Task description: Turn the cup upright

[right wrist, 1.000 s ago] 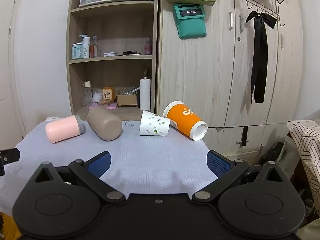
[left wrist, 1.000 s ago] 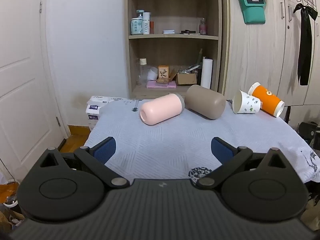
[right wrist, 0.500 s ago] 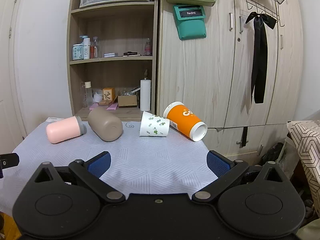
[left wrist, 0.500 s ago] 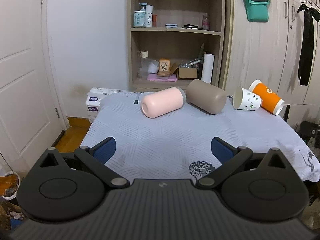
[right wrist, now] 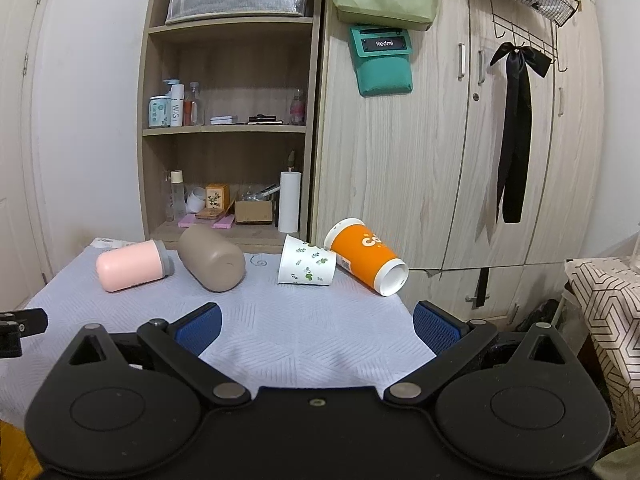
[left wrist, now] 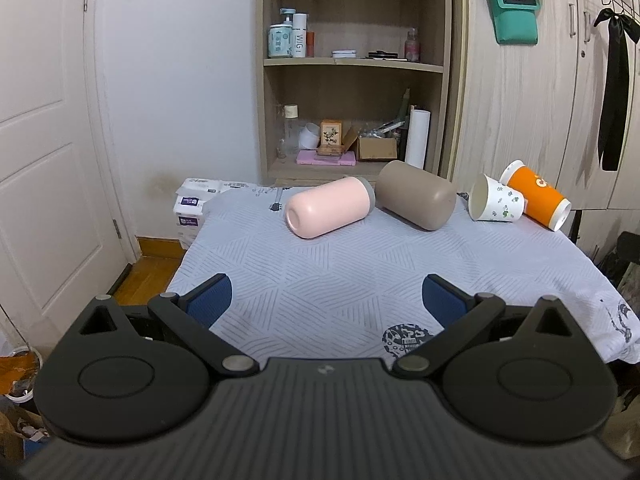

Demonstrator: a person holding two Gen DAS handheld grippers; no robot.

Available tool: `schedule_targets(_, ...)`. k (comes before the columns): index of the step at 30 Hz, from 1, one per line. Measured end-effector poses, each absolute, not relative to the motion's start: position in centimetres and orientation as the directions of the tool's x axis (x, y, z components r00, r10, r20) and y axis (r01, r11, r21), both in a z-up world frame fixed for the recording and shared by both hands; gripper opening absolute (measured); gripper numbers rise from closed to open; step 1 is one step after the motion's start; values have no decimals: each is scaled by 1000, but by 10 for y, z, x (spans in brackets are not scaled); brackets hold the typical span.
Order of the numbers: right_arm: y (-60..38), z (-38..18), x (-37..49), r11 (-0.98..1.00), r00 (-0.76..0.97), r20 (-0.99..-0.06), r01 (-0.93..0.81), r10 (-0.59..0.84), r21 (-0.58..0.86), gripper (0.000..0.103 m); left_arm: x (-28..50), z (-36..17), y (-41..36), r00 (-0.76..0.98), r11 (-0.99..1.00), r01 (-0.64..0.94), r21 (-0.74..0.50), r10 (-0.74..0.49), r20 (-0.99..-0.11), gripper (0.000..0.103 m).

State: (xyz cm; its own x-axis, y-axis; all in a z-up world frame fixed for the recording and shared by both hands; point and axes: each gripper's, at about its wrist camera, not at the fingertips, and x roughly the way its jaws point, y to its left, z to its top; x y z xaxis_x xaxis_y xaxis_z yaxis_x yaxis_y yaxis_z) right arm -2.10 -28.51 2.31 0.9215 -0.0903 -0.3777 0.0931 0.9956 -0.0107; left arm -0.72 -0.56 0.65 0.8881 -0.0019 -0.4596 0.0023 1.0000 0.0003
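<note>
Several cups lie on their sides at the far end of the table: a pink cup (left wrist: 328,212) (right wrist: 134,265), a taupe cup (left wrist: 416,200) (right wrist: 212,263), a white leaf-print paper cup (left wrist: 496,204) (right wrist: 306,266) and an orange paper cup (left wrist: 538,198) (right wrist: 366,256). My left gripper (left wrist: 326,300) is open and empty above the table's near edge, well short of the cups. My right gripper (right wrist: 316,326) is open and empty above the near right part of the table. The left gripper's tip shows at the left edge of the right wrist view (right wrist: 20,326).
The table carries a pale blue-grey cloth (left wrist: 360,280) (right wrist: 304,328). Behind it stand an open shelf unit (left wrist: 352,80) with bottles and boxes and a wooden wardrobe (right wrist: 460,140). A white door (left wrist: 48,160) is at the left. White packages (left wrist: 192,208) sit at the table's far left corner.
The left wrist view has pulled back and risen a little, so the cups look slightly farther. The right gripper has barely moved. Both grippers stay open.
</note>
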Motion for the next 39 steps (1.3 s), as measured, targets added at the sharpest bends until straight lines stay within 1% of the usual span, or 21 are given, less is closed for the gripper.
schedule_targets(8, -286, 24, -21, 996, 920, -383, 88, -82, -2, 103, -8, 6, -3, 882, 1000, -8, -9, 2, -472, 103)
schedule_targets(18, -289, 22, -21, 994, 911, -400, 107, -102, -9, 103, -7, 4, -1, 860, 999, -34, 14, 37, -510, 103)
schedule_targets(39, -292, 17, -11, 994, 901, -422, 108, -100, -4, 103, -2, 3, 3, 851, 1000, -17, 6, 18, -524, 103)
